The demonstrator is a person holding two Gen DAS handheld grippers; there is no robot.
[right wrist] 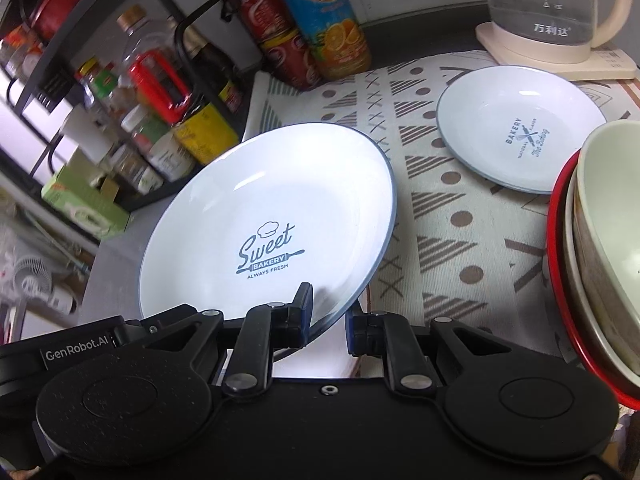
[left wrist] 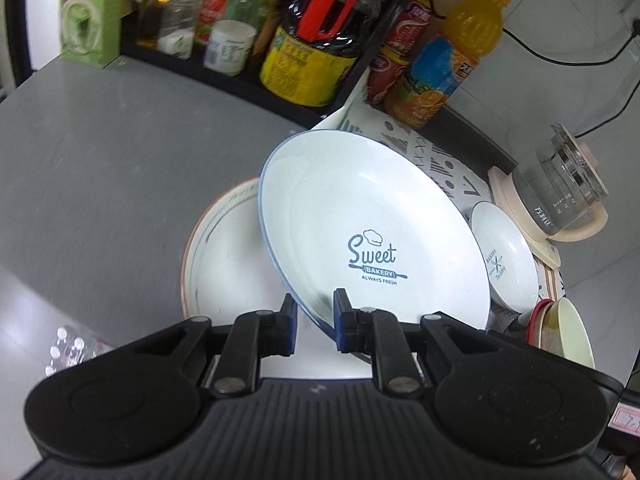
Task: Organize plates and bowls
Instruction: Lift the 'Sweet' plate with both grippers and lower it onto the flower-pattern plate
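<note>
Large "Sweet Bakery" plate (left wrist: 372, 236) carried tilted, clamped at its near rim by both grippers.

The left gripper (left wrist: 315, 320) and right gripper (right wrist: 329, 320) are each clenched on the plate's lower edge, its face spreading up and away from the jaws toward frame centre. In the left view a striped plate (left wrist: 224, 256) is seen lying flat on the grey counter (left wrist: 100, 160), partly hidden at lower left behind the carried one, seemingly the stacking spot, so the left hand is judged nearer.

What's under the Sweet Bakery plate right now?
The Sweet Bakery plate is lifted and tilted, gripped by both grippers. Below it lies a brown-rimmed plate on the grey counter; the plate hides its right part.
</note>
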